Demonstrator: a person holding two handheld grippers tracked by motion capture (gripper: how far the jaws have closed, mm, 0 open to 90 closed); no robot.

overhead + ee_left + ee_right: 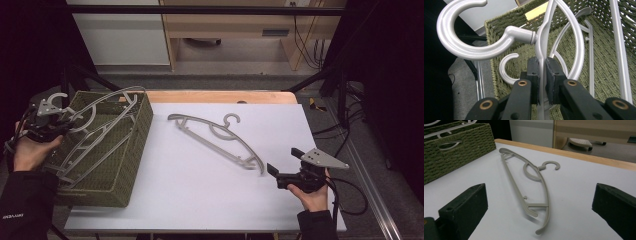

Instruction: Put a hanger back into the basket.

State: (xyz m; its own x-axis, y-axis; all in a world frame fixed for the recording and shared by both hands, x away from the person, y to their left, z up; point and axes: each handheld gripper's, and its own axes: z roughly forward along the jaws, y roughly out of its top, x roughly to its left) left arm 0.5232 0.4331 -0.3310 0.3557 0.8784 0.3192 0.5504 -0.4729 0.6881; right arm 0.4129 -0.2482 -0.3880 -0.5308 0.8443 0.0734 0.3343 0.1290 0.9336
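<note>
The left tongs [60, 121], pinching a grey hanger [102, 125], are lowering it into the basket [132, 165] at nine o'clock; the spread right tongs [282, 164] should take the bench hanger [215, 137] next.

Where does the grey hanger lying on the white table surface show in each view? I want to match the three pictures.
High view: hanger on the table, centre, slanting toward the right gripper.
Right gripper view: centre, ahead of the open jaws.
Left gripper view: not in it; a different hanger is clamped there.
Shared landmark: the green woven basket.
</note>
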